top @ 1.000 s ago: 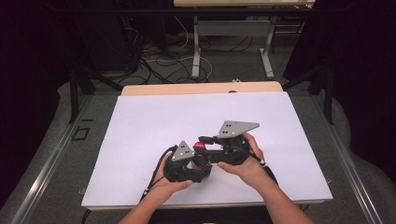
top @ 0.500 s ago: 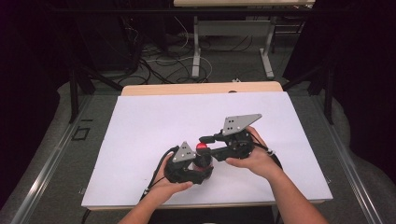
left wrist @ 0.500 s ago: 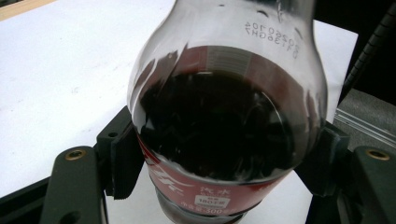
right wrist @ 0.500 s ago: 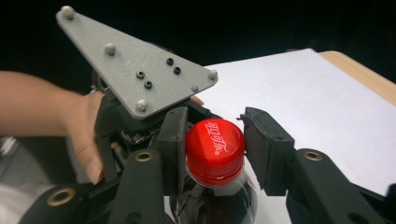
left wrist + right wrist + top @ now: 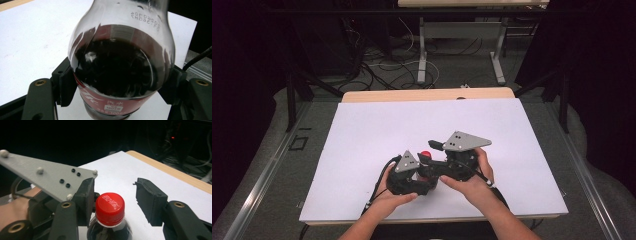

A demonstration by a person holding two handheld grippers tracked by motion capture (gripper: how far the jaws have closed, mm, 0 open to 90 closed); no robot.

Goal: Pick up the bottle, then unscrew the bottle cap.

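A cola bottle (image 5: 120, 75) with dark drink and a red label stands upright on the white table sheet (image 5: 412, 125). My left gripper (image 5: 119, 86) is shut on its body, both pads pressing the sides. In the high view the left gripper (image 5: 422, 175) sits just left of the right gripper (image 5: 432, 156), with the red cap (image 5: 426, 155) between them. The right gripper (image 5: 118, 201) straddles the red cap (image 5: 110, 206). Its jaws have just been opening: one pad is beside the cap, the other stands well off it.
The left gripper's grey plate (image 5: 47, 177) and a hand (image 5: 17, 207) lie close beside the right jaws. The table's wooden far edge (image 5: 427, 94) borders a floor with cables (image 5: 382, 65) and table legs (image 5: 422, 55). Metal rails (image 5: 267, 170) run along both sides.
The right gripper's jaws have parted from the cap, and the right hand has shifted slightly, its grey plate now lower. The left hand and the bottle have stayed put.
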